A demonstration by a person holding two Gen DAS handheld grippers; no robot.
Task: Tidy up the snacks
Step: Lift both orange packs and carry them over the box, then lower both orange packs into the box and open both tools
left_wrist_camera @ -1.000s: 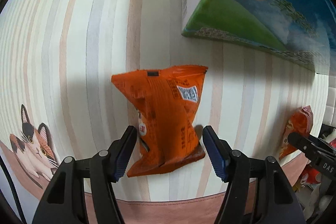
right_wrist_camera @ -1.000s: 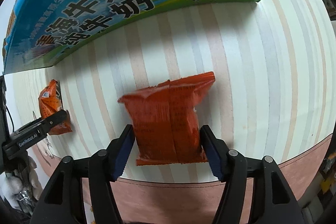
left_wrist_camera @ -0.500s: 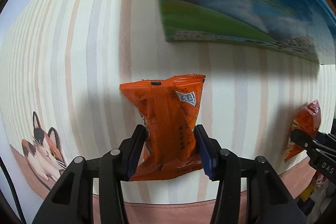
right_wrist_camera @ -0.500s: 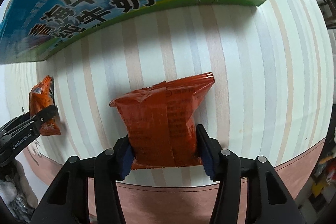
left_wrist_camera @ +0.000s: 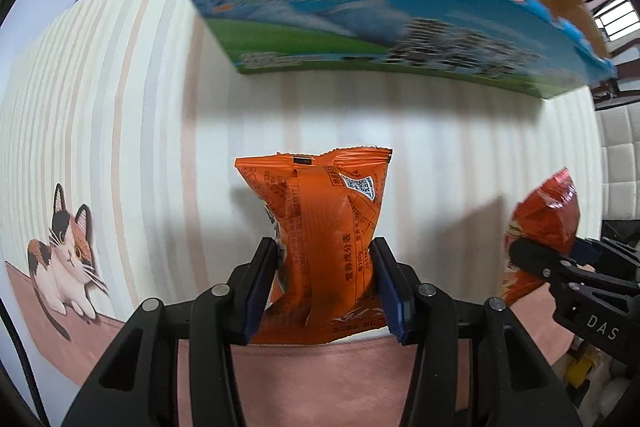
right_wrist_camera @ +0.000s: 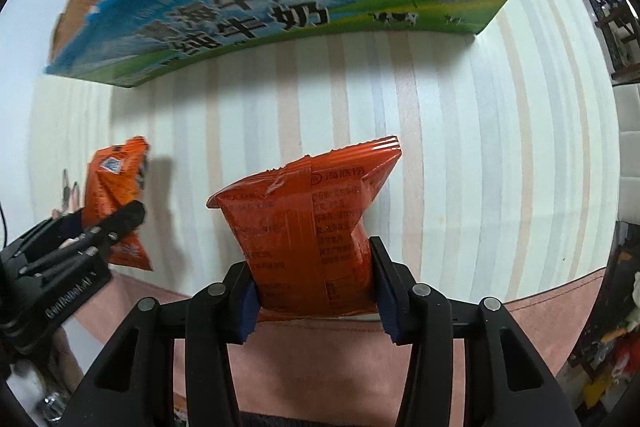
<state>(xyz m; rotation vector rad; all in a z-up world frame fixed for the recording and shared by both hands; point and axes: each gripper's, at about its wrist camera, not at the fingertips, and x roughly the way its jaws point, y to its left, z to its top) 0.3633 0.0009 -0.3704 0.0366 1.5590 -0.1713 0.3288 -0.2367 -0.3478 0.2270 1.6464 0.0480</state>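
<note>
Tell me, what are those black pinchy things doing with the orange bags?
A person is tidying snacks with a tool in each hand. The left tool is squeezing an orange snack packet, and the right tool has just been closing and now pinches a red-orange snack packet. Both packets hang above the striped tablecloth. Just beyond sits the open milk carton box, already holding other snacks.

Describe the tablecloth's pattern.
The tablecloth has pale vertical stripes in cream, peach and grey, plus a calico cat print; best in the left wrist view.
</note>
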